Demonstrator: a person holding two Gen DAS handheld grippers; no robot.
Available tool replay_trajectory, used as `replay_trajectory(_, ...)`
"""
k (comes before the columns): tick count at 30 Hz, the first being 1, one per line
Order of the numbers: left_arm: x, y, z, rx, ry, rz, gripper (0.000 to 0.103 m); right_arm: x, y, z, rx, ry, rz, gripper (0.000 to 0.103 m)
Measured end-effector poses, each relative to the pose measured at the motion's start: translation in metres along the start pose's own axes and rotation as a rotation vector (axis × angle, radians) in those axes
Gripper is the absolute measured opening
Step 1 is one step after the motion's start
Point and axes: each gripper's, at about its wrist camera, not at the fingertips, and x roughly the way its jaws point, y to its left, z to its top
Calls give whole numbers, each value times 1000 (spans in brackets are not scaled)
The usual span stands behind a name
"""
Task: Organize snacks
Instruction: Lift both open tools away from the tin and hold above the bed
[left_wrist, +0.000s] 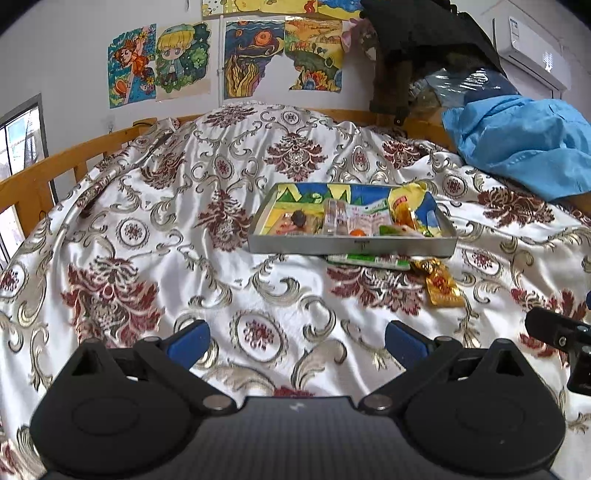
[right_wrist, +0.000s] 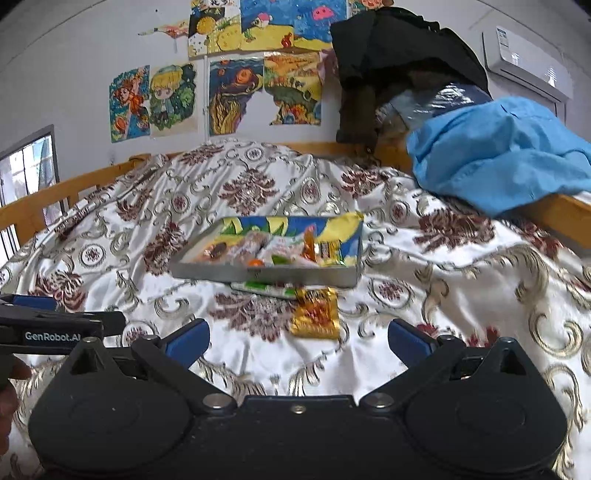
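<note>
On the bed, near the middle of the patterned bedspread (left_wrist: 155, 206), a shallow grey tray (left_wrist: 351, 245) is sitting with a colourful lining, and it is holding a jumble of snack packets (left_wrist: 369, 218), among them a yellow bag (left_wrist: 408, 195) leaning in its far right corner and a small orange round piece (left_wrist: 356, 233) by the front wall. Just outside the front wall, a green and white packet (left_wrist: 369, 261) is lying on the cover, partly tucked under the tray's edge, and a gold and red packet (left_wrist: 441, 284) is lying beside it, toward the right. Nearer the cameras, the left hand-held gripper (left_wrist: 297, 341) is hovering over the bedspread with its blue fingers spread wide and nothing between them; the right hand-held gripper (right_wrist: 295, 341) is hanging likewise, fingers apart and empty, with the gold packet just ahead of it. A wooden rail (left_wrist: 37, 177) is running along the bed's left side, a blue cloth (left_wrist: 524, 140) is lying heaped at the far right, and children's drawings (left_wrist: 162, 62) are hanging on the wall behind.
</note>
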Motion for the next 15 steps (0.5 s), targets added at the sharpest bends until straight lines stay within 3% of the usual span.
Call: replay_trajectory(15, -11, -6, -30, 29, 7, -14, 103, -17, -8, -31, 93, 69, -24, 102)
